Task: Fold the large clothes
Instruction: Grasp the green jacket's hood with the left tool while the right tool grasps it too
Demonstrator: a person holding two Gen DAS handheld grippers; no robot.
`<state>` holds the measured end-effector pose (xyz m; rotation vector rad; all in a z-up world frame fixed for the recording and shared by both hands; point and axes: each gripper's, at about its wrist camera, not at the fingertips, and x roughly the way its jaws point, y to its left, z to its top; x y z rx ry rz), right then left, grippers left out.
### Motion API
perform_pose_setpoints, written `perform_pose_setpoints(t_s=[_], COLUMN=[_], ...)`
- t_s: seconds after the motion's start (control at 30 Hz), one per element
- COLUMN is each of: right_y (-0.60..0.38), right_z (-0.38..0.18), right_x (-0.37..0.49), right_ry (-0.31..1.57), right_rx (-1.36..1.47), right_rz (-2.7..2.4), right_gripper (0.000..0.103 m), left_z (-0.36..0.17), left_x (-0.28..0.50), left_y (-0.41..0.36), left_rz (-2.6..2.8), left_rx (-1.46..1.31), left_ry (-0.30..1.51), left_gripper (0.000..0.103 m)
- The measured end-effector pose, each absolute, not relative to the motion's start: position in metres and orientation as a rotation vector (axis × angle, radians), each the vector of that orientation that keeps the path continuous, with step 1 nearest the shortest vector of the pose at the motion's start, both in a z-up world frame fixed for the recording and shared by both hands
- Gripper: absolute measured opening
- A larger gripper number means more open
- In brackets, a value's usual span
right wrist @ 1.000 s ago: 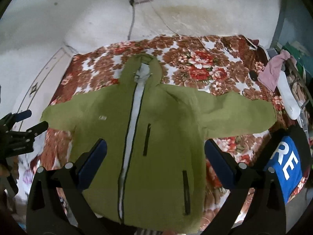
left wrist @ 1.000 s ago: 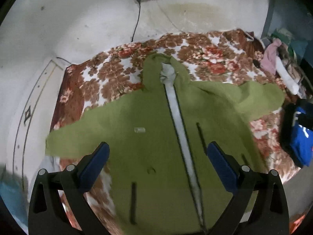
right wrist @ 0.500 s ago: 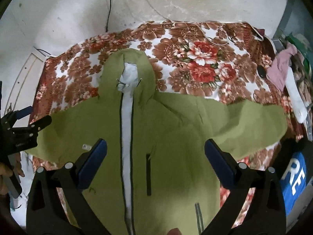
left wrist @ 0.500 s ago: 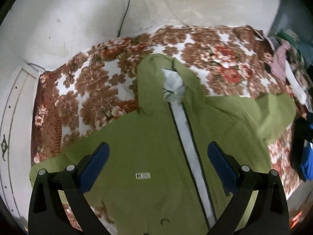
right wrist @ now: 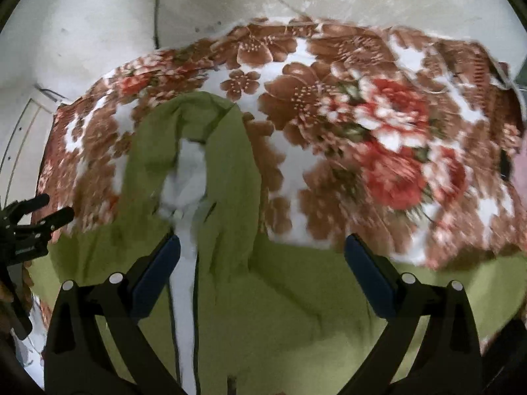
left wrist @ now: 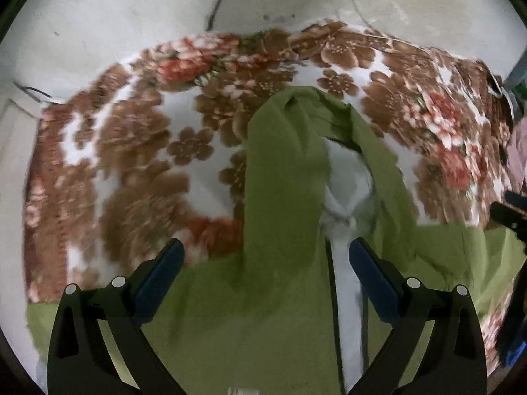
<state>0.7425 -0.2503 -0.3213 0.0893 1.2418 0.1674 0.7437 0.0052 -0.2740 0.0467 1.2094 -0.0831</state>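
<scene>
Both tools hang with jaws spread wide and nothing between them. Beneath the left gripper (left wrist: 263, 265) lies the chest of a green hooded jacket (left wrist: 257, 296), spread front-up on a floral blanket (left wrist: 131, 151); the white zipper strip (left wrist: 342, 296) runs up just inside its right-hand finger. For the right gripper (right wrist: 262, 263) that strip (right wrist: 184, 296) sits just inside the left-hand finger, with the jacket's shoulder (right wrist: 296, 296) under the gap. Beyond both sets of fingertips the hood (left wrist: 283, 164) reaches away, its pale lining (left wrist: 349, 177) showing at the opening. Farther still comes bare blanket, then a pale wall (left wrist: 131, 16) with a dark cable (right wrist: 156, 6) hanging down.

The jacket looks soft, limp and fairly light, probably a thin shell that slides and drapes rather than holding a crease. The hood tip or the shoulder seams seem the best places to pinch, each through both layers.
</scene>
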Motion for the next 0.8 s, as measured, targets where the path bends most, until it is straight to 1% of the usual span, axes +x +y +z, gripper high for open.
perform_pose_setpoints(t_s=[0.2, 0.3, 0.4, 0.43, 0.47, 0.5, 0.53, 0.57, 0.6, 0.63, 0.67, 0.7, 0.73, 0.8], right_y=[-0.218, -0.2, -0.192, -0.189, -0.185, -0.183, -0.18, -0.177, -0.174, -0.173, -0.172, -0.173, -0.176, -0.182], right_z=[-0.383, -0.41, -0.438, -0.444, -0.451, -0.455, -0.462, -0.467, -0.469, -0.469, -0.467, -0.463, -0.457, -0.44], right_x=[0.822, 0.853, 0.879, 0.885, 0.892, 0.896, 0.903, 0.908, 0.91, 0.91, 0.908, 0.905, 0.902, 0.894], right_ry=[1.251, 1.266, 1.309, 1.319, 1.332, 1.341, 1.366, 1.387, 1.391, 1.388, 1.379, 1.367, 1.354, 1.317], right_rx=[0.051, 0.001, 0.05, 0.049, 0.051, 0.062, 0.082, 0.1, 0.091, 0.075, 0.047, 0.025, 0.021, 0.006], right_rz=[0.266, 0.279, 0.3, 0.299, 0.3, 0.307, 0.333, 0.358, 0.36, 0.366, 0.377, 0.374, 0.378, 0.387], right_gripper=[0.098, 0.098, 0.098, 0.098, 0.098, 0.092, 0.071, 0.06, 0.054, 0.039, 0.032, 0.018, 0.01, 0.009], left_z=[-0.337, -0.357, -0.377, -0.381, -0.385, -0.387, -0.389, -0.391, -0.395, -0.397, -0.397, -0.394, -0.39, -0.377], left_x=[0.818, 0.85, 0.877, 0.885, 0.895, 0.902, 0.908, 0.914, 0.918, 0.92, 0.92, 0.919, 0.916, 0.908], left_y=[0.006, 0.002, 0.004, 0.006, 0.008, 0.008, 0.007, 0.005, 0.002, 0.0, -0.004, -0.009, -0.011, -0.012], left_rz=[-0.112, -0.141, -0.161, -0.168, -0.187, -0.21, -0.228, -0.264, -0.305, -0.329, -0.349, -0.383, -0.393, -0.423], left_rx=[0.039, 0.057, 0.055, 0.046, 0.03, 0.017, 0.007, -0.007, -0.023, -0.021, -0.003, 0.028, 0.049, 0.068], left_ry=[1.231, 1.212, 1.215, 1.224, 1.229, 1.235, 1.243, 1.259, 1.288, 1.308, 1.311, 1.315, 1.308, 1.283], left_gripper=[0.097, 0.095, 0.095, 0.092, 0.086, 0.083, 0.076, 0.059, 0.051, 0.03, 0.011, 0.009, 0.007, 0.006])
